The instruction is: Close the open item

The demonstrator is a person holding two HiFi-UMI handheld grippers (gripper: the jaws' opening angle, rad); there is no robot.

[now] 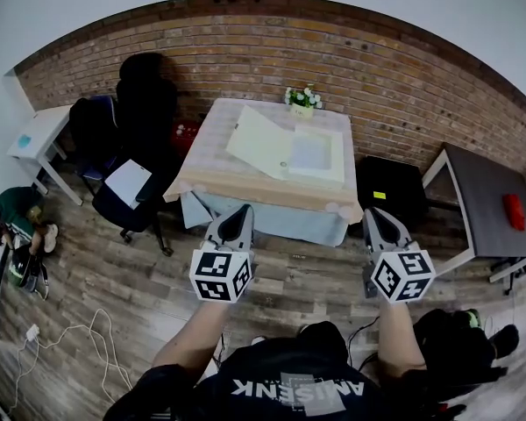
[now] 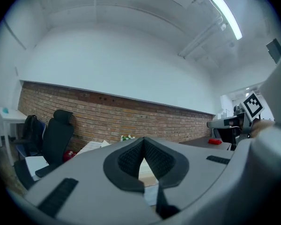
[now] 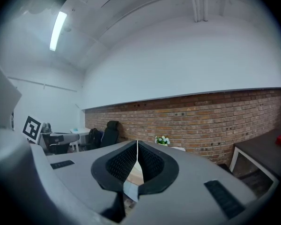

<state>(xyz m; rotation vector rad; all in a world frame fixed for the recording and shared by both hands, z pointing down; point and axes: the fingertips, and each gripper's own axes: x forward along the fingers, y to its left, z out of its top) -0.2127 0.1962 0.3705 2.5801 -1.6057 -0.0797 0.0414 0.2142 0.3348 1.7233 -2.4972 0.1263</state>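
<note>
An open white box (image 1: 316, 153) is seen lying on the worktop (image 1: 212, 152), towards its right half. Its lid (image 1: 259, 143) is swung out to the left and tilted up. A small pot of flowers (image 1: 302, 100) is set at the far edge of the worktop, just behind the box, against the brick wall (image 1: 377, 60).

The left gripper (image 1: 241, 213) and the right gripper (image 1: 374, 216) are held side by side in front of the near edge of the worktop, both aimed towards it. The box lies well apart from both, ahead of them and roughly between their lines of aim, and is touched by neither.

In the left gripper view the fingers (image 2: 129, 159) are pressed together at their tips, with nothing caught between them. In the right gripper view the fingers (image 3: 121, 162) are likewise clenched and empty.

A black office chair (image 1: 146, 103) is placed left of the worktop, and a dark side table (image 1: 482, 196) stands to the right.
</note>
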